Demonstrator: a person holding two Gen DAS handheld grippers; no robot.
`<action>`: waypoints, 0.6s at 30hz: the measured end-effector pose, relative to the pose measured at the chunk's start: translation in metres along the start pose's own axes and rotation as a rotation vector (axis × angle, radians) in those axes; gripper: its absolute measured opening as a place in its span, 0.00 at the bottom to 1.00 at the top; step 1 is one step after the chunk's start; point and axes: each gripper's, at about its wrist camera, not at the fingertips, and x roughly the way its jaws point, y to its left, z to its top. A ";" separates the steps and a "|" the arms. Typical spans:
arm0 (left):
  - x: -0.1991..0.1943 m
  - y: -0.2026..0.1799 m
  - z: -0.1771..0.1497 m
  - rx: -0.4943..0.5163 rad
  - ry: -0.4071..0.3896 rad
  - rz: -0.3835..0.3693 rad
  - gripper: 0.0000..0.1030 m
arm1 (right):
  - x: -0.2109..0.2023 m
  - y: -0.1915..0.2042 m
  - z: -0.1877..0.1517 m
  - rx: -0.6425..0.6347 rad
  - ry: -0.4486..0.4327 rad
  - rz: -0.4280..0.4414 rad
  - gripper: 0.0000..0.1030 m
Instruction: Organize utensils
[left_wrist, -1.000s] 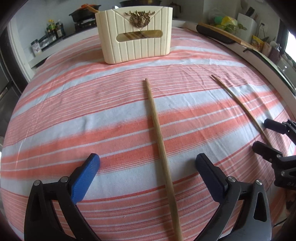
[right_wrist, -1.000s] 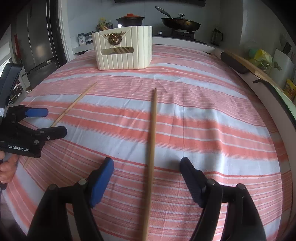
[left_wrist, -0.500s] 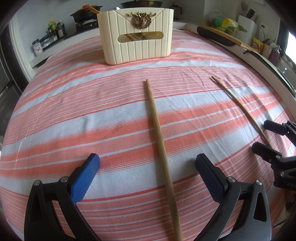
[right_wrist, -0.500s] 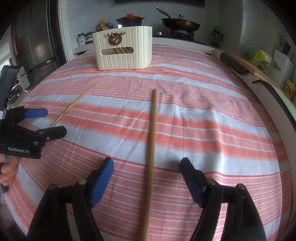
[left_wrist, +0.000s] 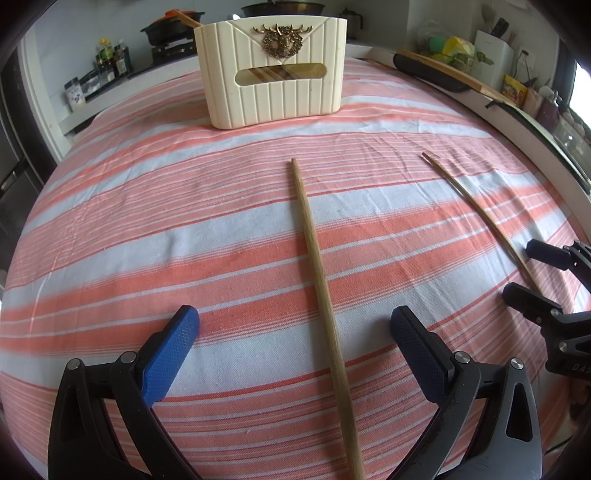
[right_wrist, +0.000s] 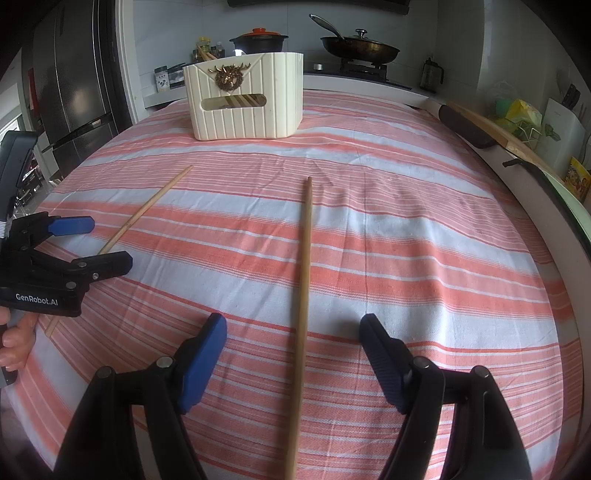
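Note:
Two wooden chopsticks lie apart on the striped cloth. In the left wrist view one chopstick (left_wrist: 317, 266) runs between my open left gripper's (left_wrist: 295, 332) jaws; the other chopstick (left_wrist: 476, 210) lies to the right, its near end between the open jaws of my right gripper (left_wrist: 524, 271). In the right wrist view that chopstick (right_wrist: 304, 266) runs between my open right gripper's (right_wrist: 291, 339) jaws, and the left gripper (right_wrist: 99, 243) straddles the first chopstick (right_wrist: 147, 206). A cream utensil box (left_wrist: 273, 70) with more chopsticks inside stands at the far side; it also shows in the right wrist view (right_wrist: 245, 99).
The orange-and-white striped cloth (left_wrist: 147, 221) covers the table. A dark tray with a wooden board (left_wrist: 439, 74) lies at the far right edge. Pots and a pan (right_wrist: 358, 46) sit on the stove behind. A fridge (right_wrist: 74, 92) stands at the left.
The left wrist view has moved slightly towards the box. Both grippers stay open and the chopsticks have not moved.

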 end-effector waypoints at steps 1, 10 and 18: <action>0.000 0.000 0.000 0.000 0.000 0.000 0.99 | 0.000 0.000 0.000 0.000 0.000 0.000 0.74; 0.000 0.000 -0.001 -0.001 -0.004 0.000 1.00 | 0.000 0.001 0.000 0.000 -0.001 0.000 0.74; -0.009 0.011 0.000 0.044 0.095 -0.082 0.98 | -0.001 -0.003 0.003 -0.013 0.060 0.041 0.75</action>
